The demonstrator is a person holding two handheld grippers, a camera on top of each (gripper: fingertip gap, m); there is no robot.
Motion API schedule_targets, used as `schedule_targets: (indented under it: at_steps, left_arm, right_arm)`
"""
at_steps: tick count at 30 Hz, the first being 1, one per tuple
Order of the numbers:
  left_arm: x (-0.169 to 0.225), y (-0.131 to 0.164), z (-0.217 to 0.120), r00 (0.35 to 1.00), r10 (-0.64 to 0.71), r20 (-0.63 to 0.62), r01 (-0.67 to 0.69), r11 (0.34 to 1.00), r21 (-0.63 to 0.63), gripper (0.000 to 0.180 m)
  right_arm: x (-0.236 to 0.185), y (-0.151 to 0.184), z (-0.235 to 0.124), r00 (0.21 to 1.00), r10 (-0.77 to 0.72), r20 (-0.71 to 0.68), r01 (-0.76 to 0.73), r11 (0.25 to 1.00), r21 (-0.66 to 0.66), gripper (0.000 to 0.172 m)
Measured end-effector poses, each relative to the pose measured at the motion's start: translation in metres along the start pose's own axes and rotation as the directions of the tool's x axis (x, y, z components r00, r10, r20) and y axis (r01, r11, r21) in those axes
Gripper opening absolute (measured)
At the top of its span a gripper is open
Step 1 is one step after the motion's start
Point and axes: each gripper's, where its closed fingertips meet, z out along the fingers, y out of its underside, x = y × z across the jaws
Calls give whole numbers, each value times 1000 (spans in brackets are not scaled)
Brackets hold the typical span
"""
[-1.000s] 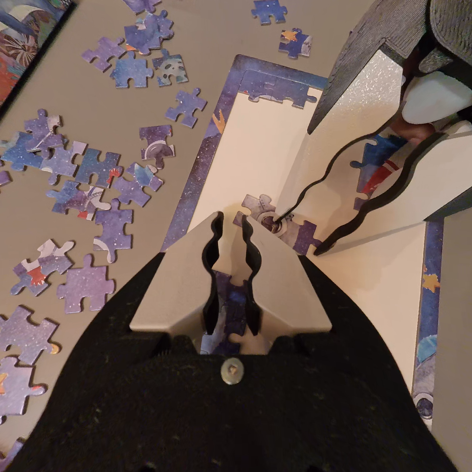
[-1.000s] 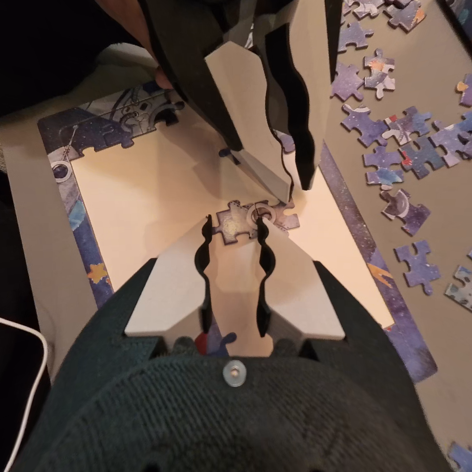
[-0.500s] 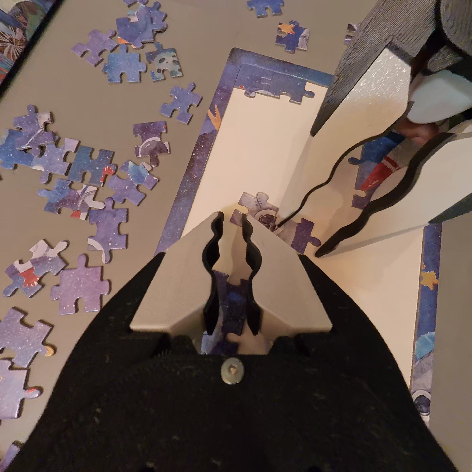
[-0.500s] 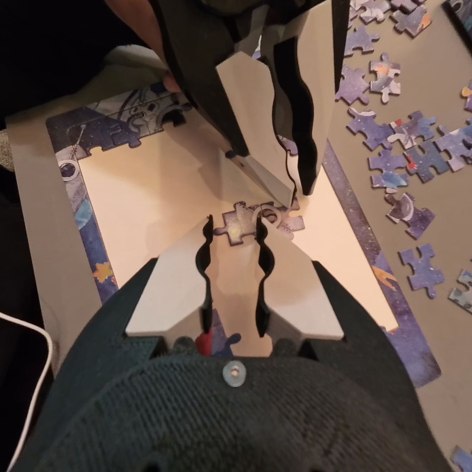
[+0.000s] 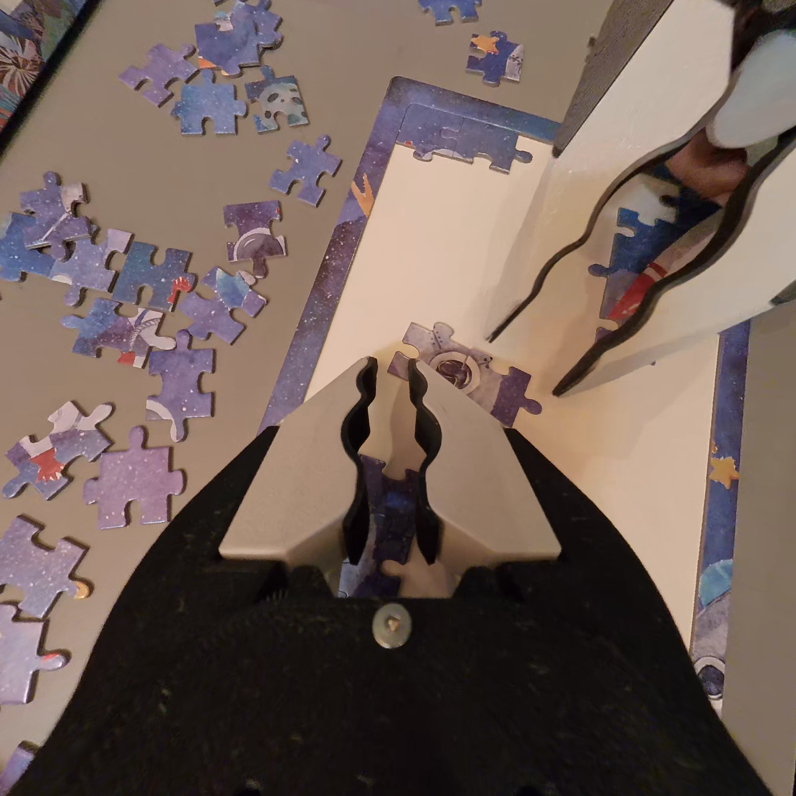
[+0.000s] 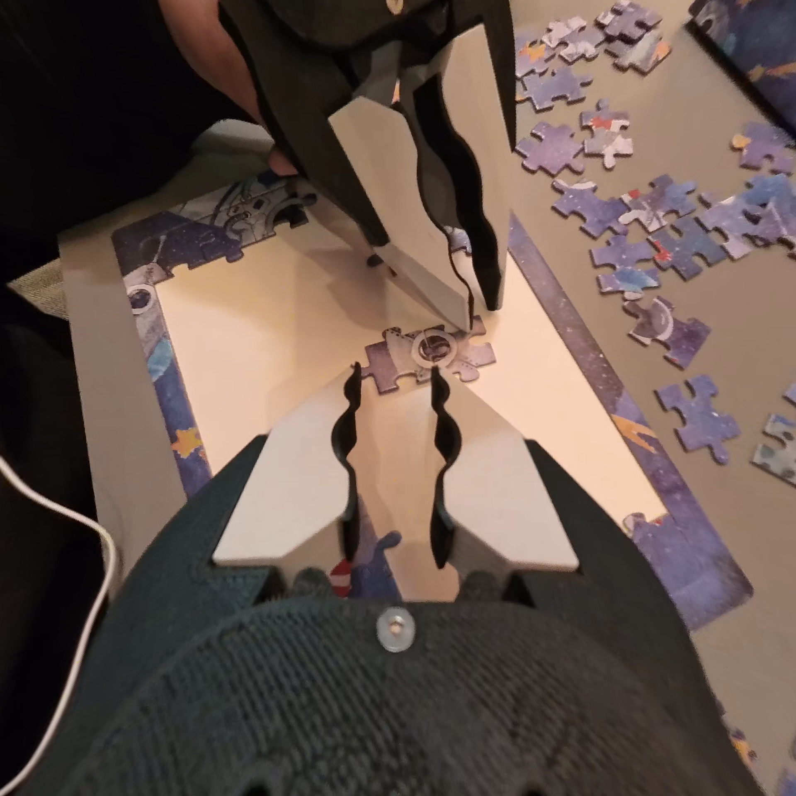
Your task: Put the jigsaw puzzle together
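Both hand-held grippers stand open with nothing held: the left hand-held gripper [image 5: 392, 366] tips touch the joined pieces [image 5: 467, 377] at frame centre on the tray [image 5: 430, 241]; the right hand-held gripper [image 6: 394, 372] is just beside them. Handled well, those tips press flat and slide gently, since the joint looks easy to pop apart.

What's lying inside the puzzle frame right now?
Inside the puzzle frame: two joined porthole pieces mid-board on the cream backing, and fitted pieces along the far edge. Both grippers' bodies cover the rest.
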Motion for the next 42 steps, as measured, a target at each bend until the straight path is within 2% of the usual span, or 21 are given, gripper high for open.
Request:
schedule_targets:
  at_steps: [7, 13, 19, 25, 31, 35, 39, 42]
  left_arm:
    - [0, 0, 0, 1000, -3, -2, 3, 1000, -1, 14]
    - [0, 0, 0, 1000, -5, -3, 5, 1000, -1, 14]
    - [0, 0, 0, 1000, -5, -3, 5, 1000, -2, 14]
    - [0, 1, 0, 1000, -9, -7, 9, 1000, -3, 14]
    - [1, 1, 1, 1000, -3, -8, 3, 1000, -5, 13]
    - [1, 1, 0, 1000, -4, -6, 4, 1000, -5, 14]
    - [0, 1, 0, 1000, -4, -2, 4, 1000, -5, 16]
    - [-1, 0, -1, 1000, 2, 6, -2, 1000, 0, 14]
  right_arm:
    - [-8, 6, 13, 999, -49, -9, 49, 998, -42, 35]
    - [-9, 5, 12, 1000, 11, 17, -10, 999, -53, 35]
    - [-10, 2, 16, 999, -37, 1, 37, 996, -82, 39]
    - [-6, 2, 19, 999, -34, -40, 29, 994, -107, 30]
    - [-4, -1, 23, 995, -40, -92, 31, 995, -96, 29]
    - [-7, 0, 19, 999, -18, -50, 12, 995, -104, 32]
    - [-12, -7, 8, 998, 62, 2, -62, 998, -13, 32]
    - [-14, 6, 13, 998, 54, -8, -55, 996, -67, 39]
